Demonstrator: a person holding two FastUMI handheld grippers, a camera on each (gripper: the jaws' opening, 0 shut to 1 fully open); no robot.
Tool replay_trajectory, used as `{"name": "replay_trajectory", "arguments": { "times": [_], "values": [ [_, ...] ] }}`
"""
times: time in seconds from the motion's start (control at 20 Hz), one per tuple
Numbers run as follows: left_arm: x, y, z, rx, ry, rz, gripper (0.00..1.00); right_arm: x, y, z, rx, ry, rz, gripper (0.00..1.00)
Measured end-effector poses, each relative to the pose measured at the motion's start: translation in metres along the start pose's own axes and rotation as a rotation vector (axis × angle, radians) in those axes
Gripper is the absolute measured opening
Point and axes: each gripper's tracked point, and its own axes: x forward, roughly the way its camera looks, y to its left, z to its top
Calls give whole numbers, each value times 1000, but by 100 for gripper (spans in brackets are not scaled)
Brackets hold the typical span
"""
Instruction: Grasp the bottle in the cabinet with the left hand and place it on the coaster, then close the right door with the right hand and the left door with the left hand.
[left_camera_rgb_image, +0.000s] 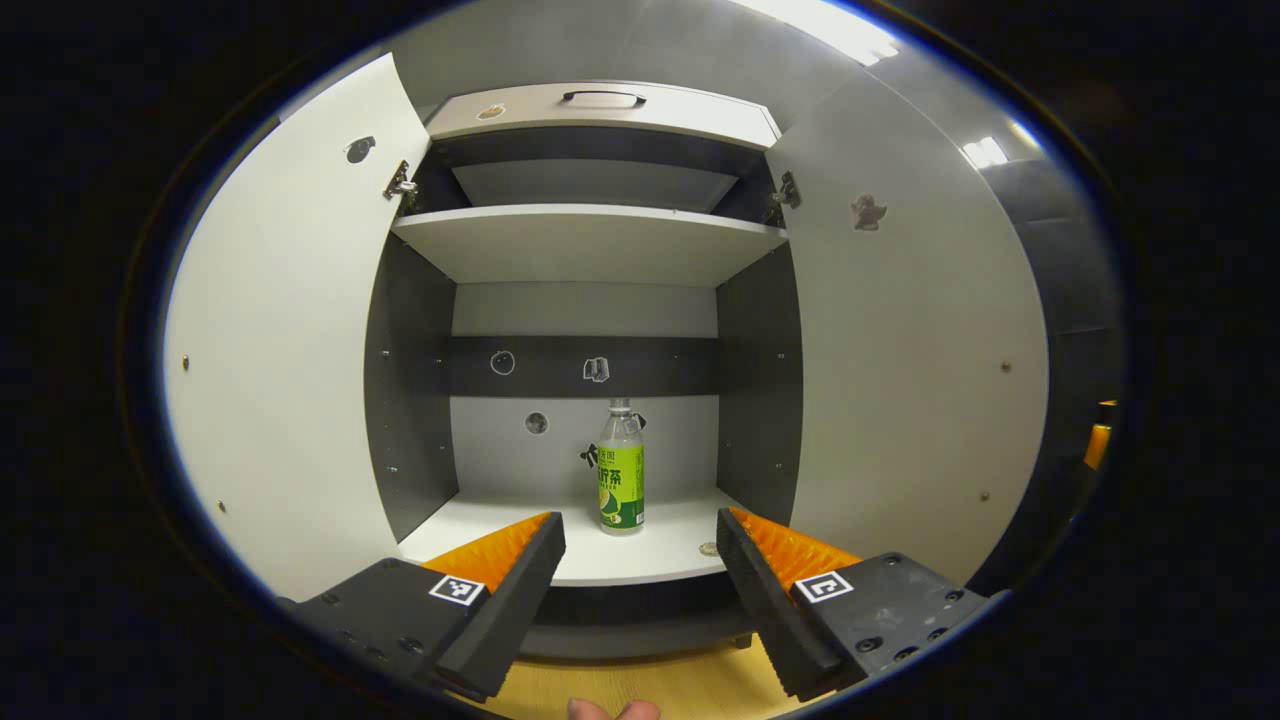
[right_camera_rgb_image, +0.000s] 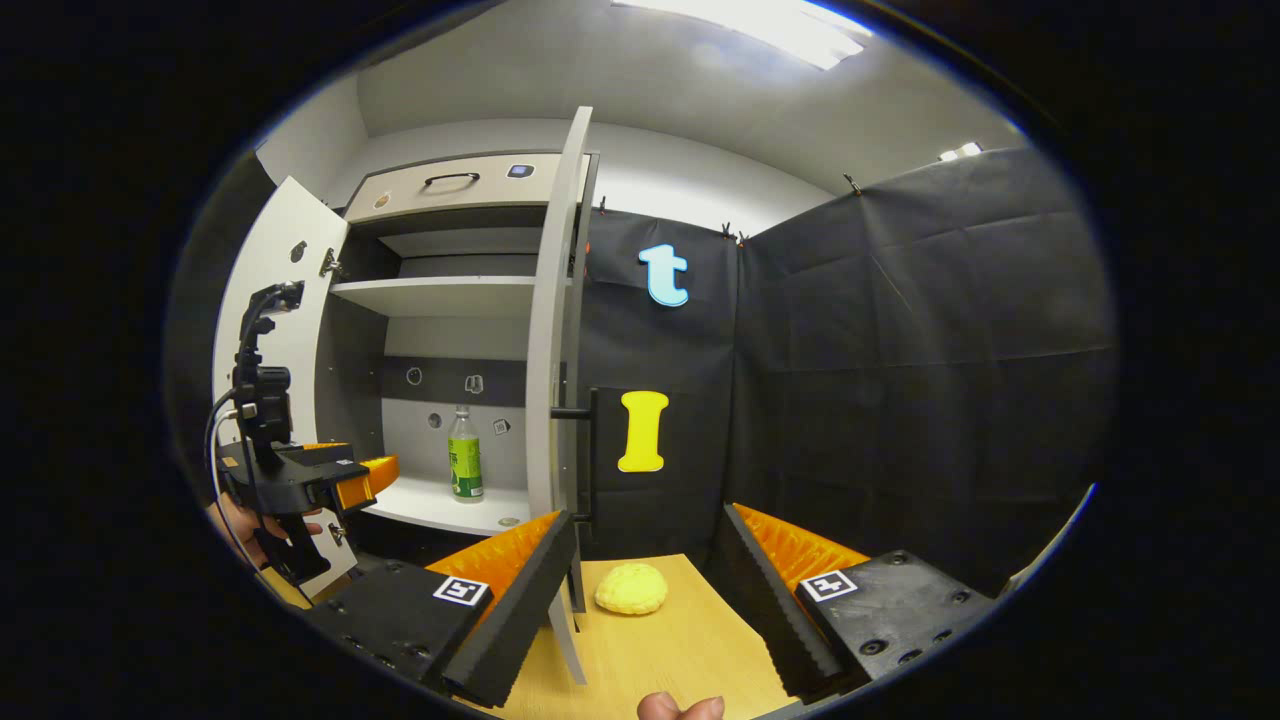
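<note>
Both my claws (left_camera_rgb_image: 640, 560) (right_camera_rgb_image: 650, 560) gaped empty; the bottle (left_camera_rgb_image: 621, 470) looked light, slick, best gripped mid-label.

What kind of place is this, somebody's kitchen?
Probably not a home: it looks like a staged test booth. A lone cabinet holding one bottle stands against black cloth walls, with handheld grippers, left and right, before it.
</note>
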Motion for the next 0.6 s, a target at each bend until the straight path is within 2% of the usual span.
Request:
{"name": "replay_trajectory", "arguments": {
  "times": [0.4,0.6],
  "values": [
    [133,3,-14,-67,36,49,97,31,-41,-6,-45,6,-33,97],
    [193,7,-16,-4,36,81,96,52,-55,-16,-50,32,-37,97]
  ]
}}
